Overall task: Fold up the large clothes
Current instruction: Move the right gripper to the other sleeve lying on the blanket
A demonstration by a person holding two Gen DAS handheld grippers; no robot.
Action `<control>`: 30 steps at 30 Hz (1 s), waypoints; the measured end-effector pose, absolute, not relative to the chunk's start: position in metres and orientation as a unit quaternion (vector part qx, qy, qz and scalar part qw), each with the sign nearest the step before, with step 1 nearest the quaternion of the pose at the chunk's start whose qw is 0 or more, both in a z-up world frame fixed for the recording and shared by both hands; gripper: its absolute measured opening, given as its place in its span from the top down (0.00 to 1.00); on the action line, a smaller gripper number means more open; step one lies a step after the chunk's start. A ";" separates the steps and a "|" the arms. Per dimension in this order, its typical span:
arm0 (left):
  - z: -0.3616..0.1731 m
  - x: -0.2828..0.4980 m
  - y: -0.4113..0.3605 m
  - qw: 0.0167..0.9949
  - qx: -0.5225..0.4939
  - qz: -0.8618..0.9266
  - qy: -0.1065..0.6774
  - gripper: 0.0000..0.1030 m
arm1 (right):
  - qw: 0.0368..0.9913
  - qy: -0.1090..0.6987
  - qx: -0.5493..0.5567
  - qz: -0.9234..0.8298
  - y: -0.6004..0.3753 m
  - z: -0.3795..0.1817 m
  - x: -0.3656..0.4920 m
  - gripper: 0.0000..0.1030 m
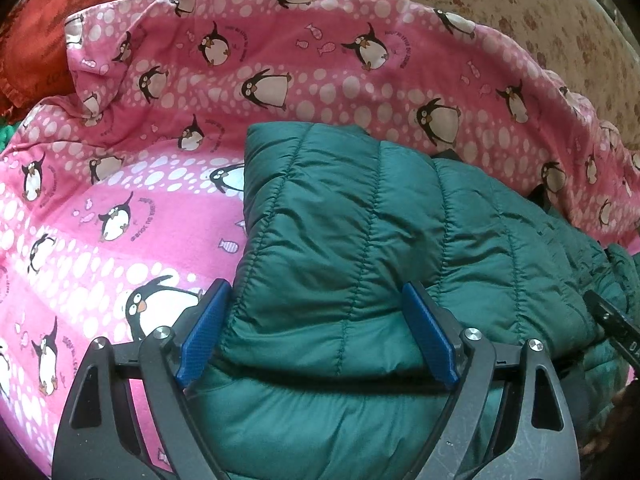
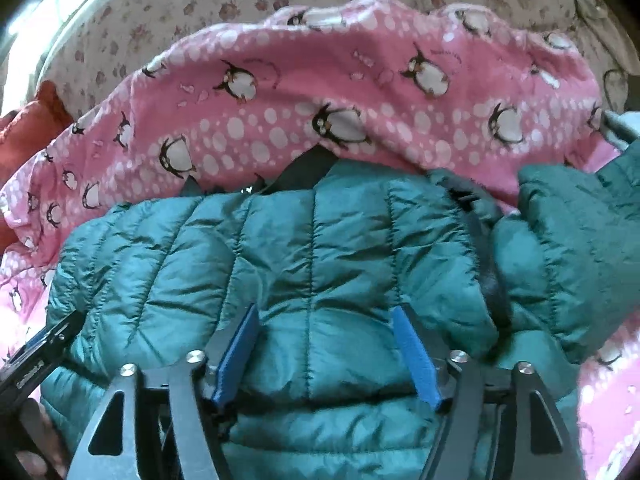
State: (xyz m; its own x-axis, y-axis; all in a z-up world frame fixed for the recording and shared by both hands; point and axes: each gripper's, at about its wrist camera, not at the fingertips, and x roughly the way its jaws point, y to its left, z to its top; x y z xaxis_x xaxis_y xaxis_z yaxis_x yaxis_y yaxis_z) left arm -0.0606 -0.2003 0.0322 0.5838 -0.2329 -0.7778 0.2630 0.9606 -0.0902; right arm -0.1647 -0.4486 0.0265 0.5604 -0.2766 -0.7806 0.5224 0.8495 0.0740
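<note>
The dark green quilted puffer jacket (image 1: 360,216) lies folded on the pink penguin-print blanket (image 1: 132,200), its long axis running left to right; open blanket lies left. Left tool (image 1: 316,332) and right tool (image 2: 326,356) both stand apart over it, gripping nothing.

Open blanket left, jacket bulk right

Pink penguin blanket (image 1: 120,208) lies flat, passable left of green puffer jacket (image 1: 360,220); orange cushion (image 1: 36,48) blocks far-left corner.

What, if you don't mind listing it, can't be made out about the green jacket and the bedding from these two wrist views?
- Green puffer jacket: its near edge is cut off by the bottom of the left wrist view, behind the left gripper.
- Jacket's underside: hidden by its own folded layers in both views.
- Pink penguin blanket: the printed lettering is blurred in the right wrist view.
- Right gripper: whether its fingers touch the jacket is unclear.
</note>
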 end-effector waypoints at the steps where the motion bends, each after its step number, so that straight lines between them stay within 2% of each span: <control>1: 0.032 -0.061 -0.200 0.890 0.018 -0.140 0.434 0.16 | 0.869 0.408 0.150 -0.236 -0.450 0.027 -0.167 0.32; 9: 0.032 -0.063 -0.200 0.889 0.020 -0.138 0.436 0.15 | 0.856 0.437 0.145 -0.235 -0.452 0.015 -0.163 0.30; 24: 0.068 -0.106 -0.187 0.892 -0.035 -0.180 0.413 0.15 | 0.876 0.389 0.118 -0.260 -0.462 0.074 -0.212 0.30; 30: 0.062 -0.114 -0.194 0.892 -0.021 -0.200 0.405 0.15 | 0.874 0.378 0.124 -0.279 -0.477 0.086 -0.233 0.30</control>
